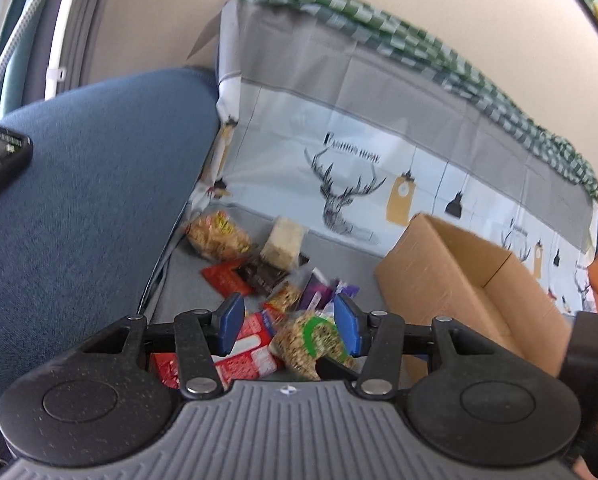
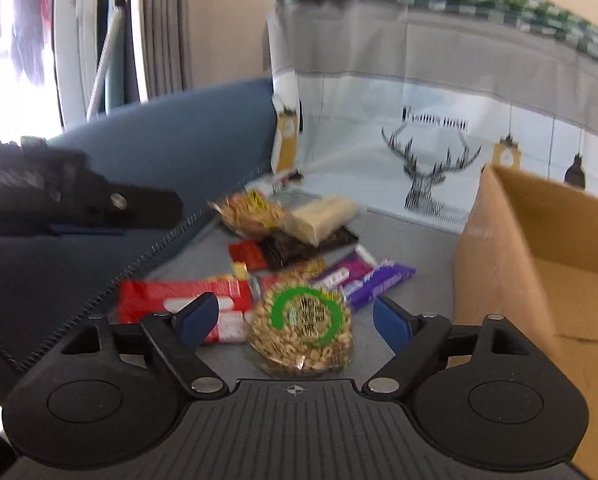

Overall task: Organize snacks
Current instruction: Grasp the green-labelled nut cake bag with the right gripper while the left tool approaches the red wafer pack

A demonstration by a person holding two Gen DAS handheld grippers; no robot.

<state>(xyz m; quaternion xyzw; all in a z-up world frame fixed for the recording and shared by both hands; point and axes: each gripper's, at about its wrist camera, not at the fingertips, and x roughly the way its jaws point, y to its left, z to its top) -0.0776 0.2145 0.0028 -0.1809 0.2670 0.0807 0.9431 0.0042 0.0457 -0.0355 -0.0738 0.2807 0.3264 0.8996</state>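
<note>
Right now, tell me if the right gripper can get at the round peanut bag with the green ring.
Probably yes. The right gripper is open, and the peanut bag lies just ahead of its fingers on the grey seat cover, nothing on top of it.

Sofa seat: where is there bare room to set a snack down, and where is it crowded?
Bare grey seat lies between the purple bars and the cardboard box, and along the deer-print cloth. The box floor looks bare. The left side is crowded, from the peanut bag back to the armrest.
</note>
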